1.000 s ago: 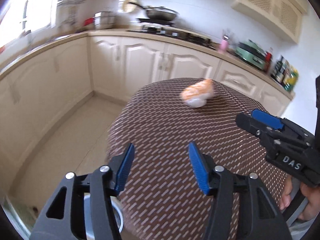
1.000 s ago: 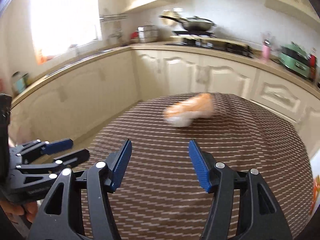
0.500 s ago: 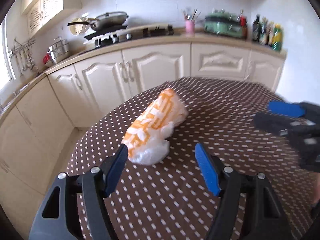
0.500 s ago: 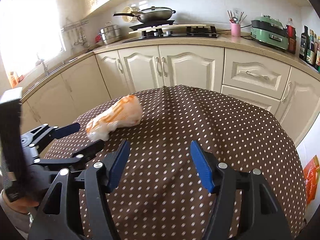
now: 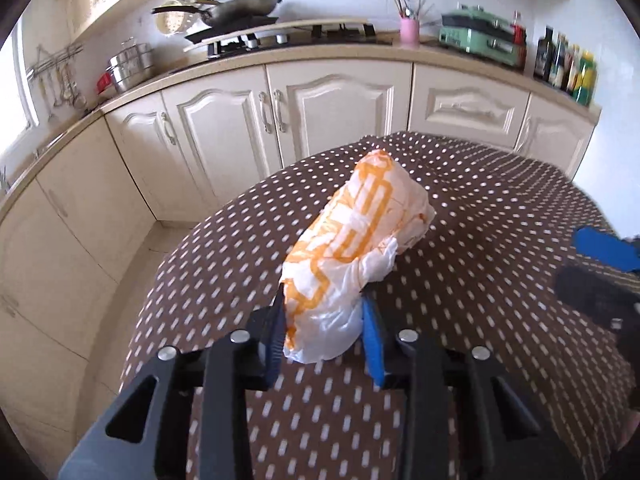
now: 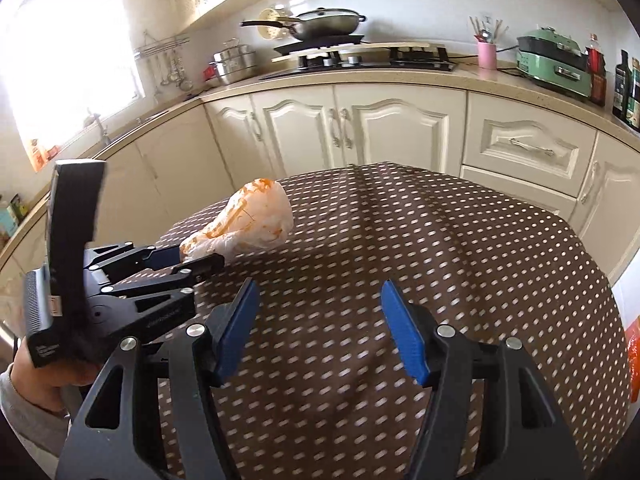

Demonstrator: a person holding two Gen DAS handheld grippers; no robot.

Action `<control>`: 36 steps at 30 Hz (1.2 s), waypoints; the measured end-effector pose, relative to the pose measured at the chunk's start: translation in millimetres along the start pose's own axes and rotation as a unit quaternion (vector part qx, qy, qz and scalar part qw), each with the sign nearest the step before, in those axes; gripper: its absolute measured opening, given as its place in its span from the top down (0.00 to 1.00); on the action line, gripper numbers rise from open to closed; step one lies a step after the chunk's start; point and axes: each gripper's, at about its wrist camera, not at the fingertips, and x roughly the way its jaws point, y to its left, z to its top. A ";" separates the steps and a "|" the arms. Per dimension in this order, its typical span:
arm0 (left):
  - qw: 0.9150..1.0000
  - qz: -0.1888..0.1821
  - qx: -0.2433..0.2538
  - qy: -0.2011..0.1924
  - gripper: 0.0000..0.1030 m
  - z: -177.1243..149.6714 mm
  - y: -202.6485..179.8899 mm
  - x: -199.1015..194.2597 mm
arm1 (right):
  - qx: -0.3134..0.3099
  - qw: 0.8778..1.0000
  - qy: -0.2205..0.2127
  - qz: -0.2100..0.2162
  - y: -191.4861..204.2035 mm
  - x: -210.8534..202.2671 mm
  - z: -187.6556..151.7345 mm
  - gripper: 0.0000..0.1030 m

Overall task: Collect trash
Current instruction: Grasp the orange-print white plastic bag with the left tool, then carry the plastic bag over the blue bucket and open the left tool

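An orange-and-white plastic bag [image 5: 360,232] lies on the brown polka-dot table [image 5: 500,216], near its left edge. My left gripper [image 5: 322,314] has its jaws closing on the bag's crumpled near end, and both blue pads press into the plastic. The right wrist view shows the bag [image 6: 260,216] with the left gripper [image 6: 196,258] pinching its twisted tail. My right gripper [image 6: 320,286] hovers open over the bare tablecloth [image 6: 440,260], to the right of the bag, with nothing between its fingers. It also shows blurred at the right edge of the left wrist view as the right gripper [image 5: 592,268].
Cream kitchen cabinets [image 5: 304,112] wrap around behind the table. On the counter stand a stove with a pan [image 6: 320,28], a pink utensil cup [image 6: 486,54], a green appliance [image 6: 554,62] and bottles [image 5: 568,66]. Something orange [image 6: 632,356] lies beyond the table's right edge.
My left gripper has moved forward to the bag and closed on its near end. The right gripper drifted slightly and stayed open.
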 end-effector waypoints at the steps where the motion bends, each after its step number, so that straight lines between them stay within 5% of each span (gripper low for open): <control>1: 1.000 -0.005 -0.009 -0.007 0.69 -8.5 6.0 -13.4 | -0.003 1.000 0.001 0.005 6.5 -2.5 -2.3 0.41; 15: 0.985 0.076 -0.150 -0.030 0.69 -203.0 123.2 -193.8 | -0.115 0.981 0.039 0.153 214.8 -50.8 -81.1 0.41; 23: 0.956 0.131 -0.261 -0.018 0.69 -337.1 188.4 -257.8 | -0.192 0.957 0.086 0.198 330.2 -47.4 -150.1 0.41; 27: 0.936 0.159 -0.314 0.013 0.69 -397.1 218.4 -248.8 | -0.215 0.947 0.129 0.200 366.0 -12.9 -188.4 0.41; 30: 0.920 0.144 -0.362 0.039 0.69 -438.1 235.3 -220.3 | -0.226 0.940 0.171 0.191 384.5 29.0 -223.0 0.41; 36: 0.879 0.107 -0.449 0.119 0.69 -513.0 250.7 -116.4 | -0.215 0.928 0.275 0.131 380.5 144.8 -293.1 0.41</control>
